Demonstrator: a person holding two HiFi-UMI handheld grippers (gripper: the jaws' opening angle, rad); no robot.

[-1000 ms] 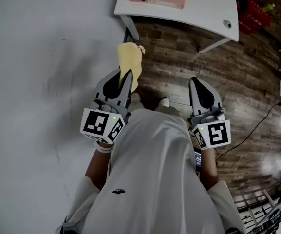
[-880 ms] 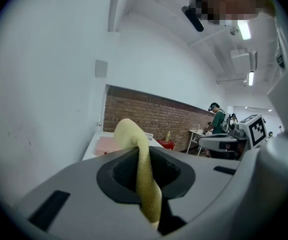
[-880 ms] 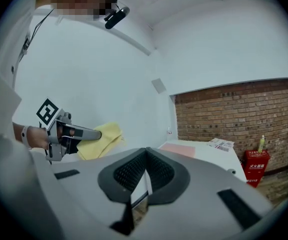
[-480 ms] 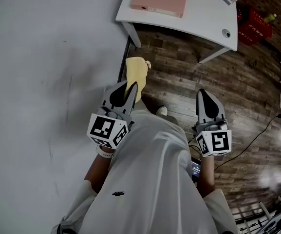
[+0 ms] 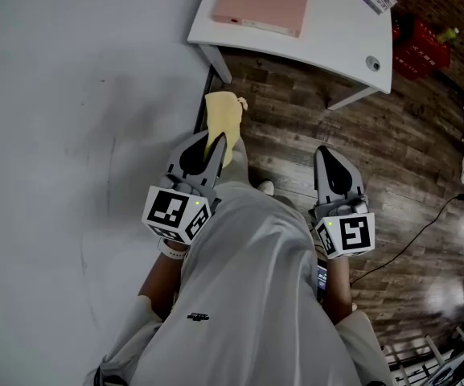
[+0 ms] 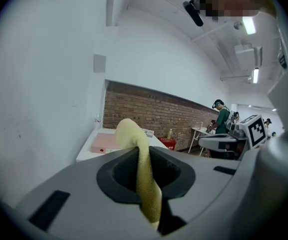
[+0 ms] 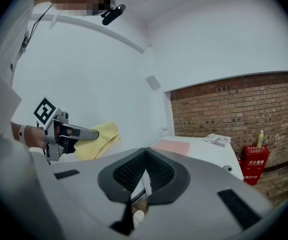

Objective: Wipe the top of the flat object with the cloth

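Dim head view, fisheye-warped gripper views

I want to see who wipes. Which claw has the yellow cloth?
The left claw: its jaws are shut on the cloth, which sticks out past them. The right claw is shut too, but holds nothing.
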